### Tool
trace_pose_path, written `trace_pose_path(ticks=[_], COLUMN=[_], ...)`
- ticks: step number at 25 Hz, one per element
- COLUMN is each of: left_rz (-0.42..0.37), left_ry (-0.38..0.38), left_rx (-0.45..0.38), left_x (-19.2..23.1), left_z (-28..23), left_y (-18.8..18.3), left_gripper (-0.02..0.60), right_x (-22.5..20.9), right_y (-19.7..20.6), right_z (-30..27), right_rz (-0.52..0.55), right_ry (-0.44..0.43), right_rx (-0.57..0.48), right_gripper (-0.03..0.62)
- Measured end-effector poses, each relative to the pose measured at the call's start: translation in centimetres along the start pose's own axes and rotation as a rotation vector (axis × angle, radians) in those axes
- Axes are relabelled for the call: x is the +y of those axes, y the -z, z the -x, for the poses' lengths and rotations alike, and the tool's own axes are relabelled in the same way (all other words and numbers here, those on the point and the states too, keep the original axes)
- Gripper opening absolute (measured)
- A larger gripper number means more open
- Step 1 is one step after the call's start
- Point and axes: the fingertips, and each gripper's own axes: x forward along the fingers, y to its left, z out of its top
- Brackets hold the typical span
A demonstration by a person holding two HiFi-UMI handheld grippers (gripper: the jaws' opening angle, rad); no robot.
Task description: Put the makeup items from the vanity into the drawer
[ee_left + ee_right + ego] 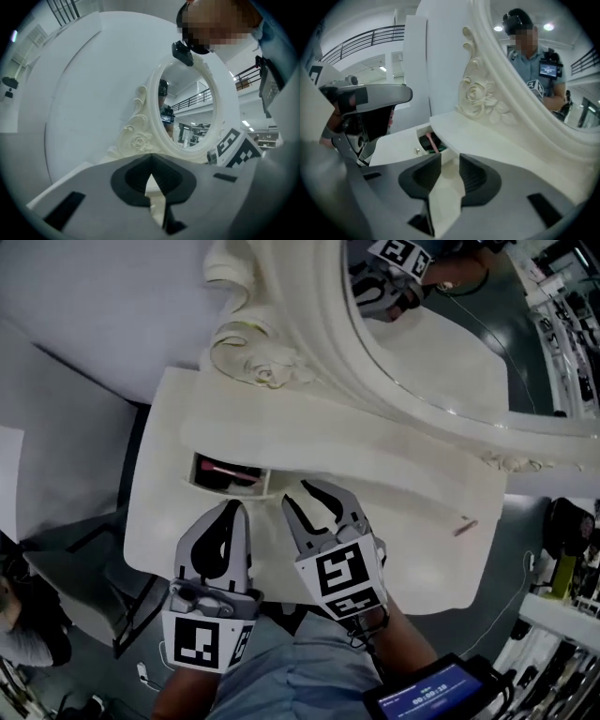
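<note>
1. The left gripper [235,510] has its jaws closed tip to tip with nothing between them. It hovers just in front of the open drawer [195,472], on the person's side.
2. The right gripper [301,494] has its jaws part-way apart and holds nothing. Only bare white surface shows through the gap. It sits just to the right of the drawer's opening.
3. The drawer stands open. Inside lie a pink stick-shaped item [225,468] and something dark [217,484] beside it; what else it holds I cannot tell.
4. One slim pinkish stick [466,526] lies on the vanity [412,559], well to the right of the drawer, below the mirror [441,343]. I see no other loose item on the top.
5. The task looks nearly finished. At least two items are in the drawer and one is left out. That stick has yet to be fetched and dropped in, and the right gripper is the nearer one to it. The drawer may then need closing.
</note>
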Motion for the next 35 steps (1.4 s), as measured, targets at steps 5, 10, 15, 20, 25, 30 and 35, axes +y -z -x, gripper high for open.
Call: trace_pose_path(ticks=[5, 10, 15, 20, 25, 30, 35], left_rz=[-0.04, -0.068, -0.098, -0.113, -0.135, -0.149, -0.148], left_ry=[0.147, 0.354, 0.501, 0.579, 0.623, 0.621, 0.607], left_rx=[0.026, 0.075, 0.13, 0.19, 0.237, 0.267, 0.283], left_x=[-7.0, -16.7, -25.7, -30.9, -33.3, -33.8, -33.5], left_z=[-2.1, -4.7, -6.3, -7.8, -8.9, -10.0, -10.6], left_y=[0.5, 2.0, 4.0, 6.5, 8.2, 9.0, 9.5], left_gripper=[0.0, 0.0, 0.0, 0.0, 0.0, 0.0, 0.0], right_x=[-5.5, -11.8, -17.1, -21.1, -23.2, -24.6, -25.5], right_y=[4.3, 11.4, 20.0, 26.9, 31.4, 33.0, 34.3], right_z=[5.0, 12.2, 19.0, 23.0, 23.8, 22.9, 22.2], right_rz=[-0.131, -0.3, -0.49, -0.661, -0.774, -0.859, -0.888], right_ry=[0.139, 0.328, 0.493, 0.624, 0.686, 0.681, 0.696], right_rx=[-0.02, -0.011, 0.028, 0.073, 0.132, 0.125, 0.152], right_gripper=[0.118, 0.117, 0.115, 0.115, 0.117, 0.117, 0.129])
